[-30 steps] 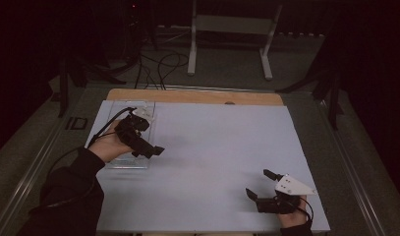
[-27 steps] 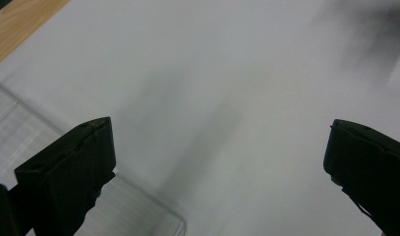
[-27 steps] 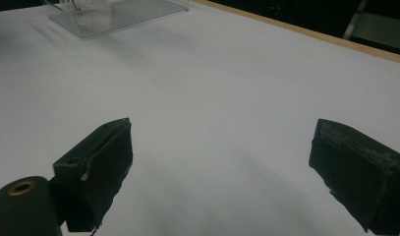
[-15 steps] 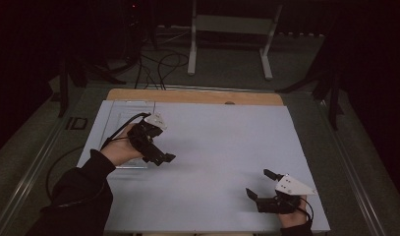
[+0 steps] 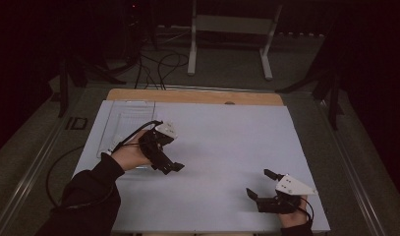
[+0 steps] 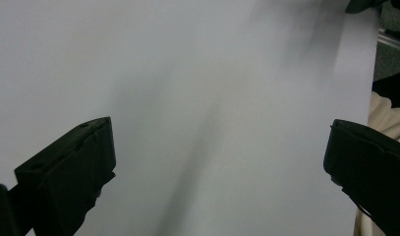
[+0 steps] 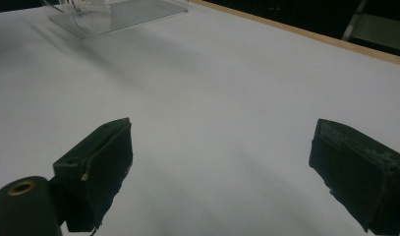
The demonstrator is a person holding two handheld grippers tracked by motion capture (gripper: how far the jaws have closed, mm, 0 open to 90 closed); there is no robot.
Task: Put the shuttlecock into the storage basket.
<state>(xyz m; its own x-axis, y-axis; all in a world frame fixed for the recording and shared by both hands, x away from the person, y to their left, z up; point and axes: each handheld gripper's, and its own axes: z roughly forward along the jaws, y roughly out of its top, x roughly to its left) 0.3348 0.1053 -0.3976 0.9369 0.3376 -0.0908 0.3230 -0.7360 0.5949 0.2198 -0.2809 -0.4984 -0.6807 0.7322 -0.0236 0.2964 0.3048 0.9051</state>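
My left gripper (image 5: 173, 167) hovers over the left half of the white table sheet (image 5: 222, 142), just right of a clear plastic tray (image 5: 125, 123). In the left gripper view its black jaws stand wide apart, the gripper (image 6: 217, 162) open over bare white sheet with nothing between them. My right gripper (image 5: 259, 183) rests near the front right corner of the table. It is open too, and in the right gripper view its jaws frame empty sheet (image 7: 219, 162), with the clear tray (image 7: 114, 14) far off at the top left.
A wooden strip (image 5: 197, 96) runs along the table's far edge. A black cable (image 5: 55, 172) trails off the left side from the left gripper. Behind the table, a white stand (image 5: 227, 34) and loose cables lie on the dark floor.
My left gripper has moved right and slightly forward, from over the clear tray to the bare sheet beside it. The right gripper has stayed where it was.
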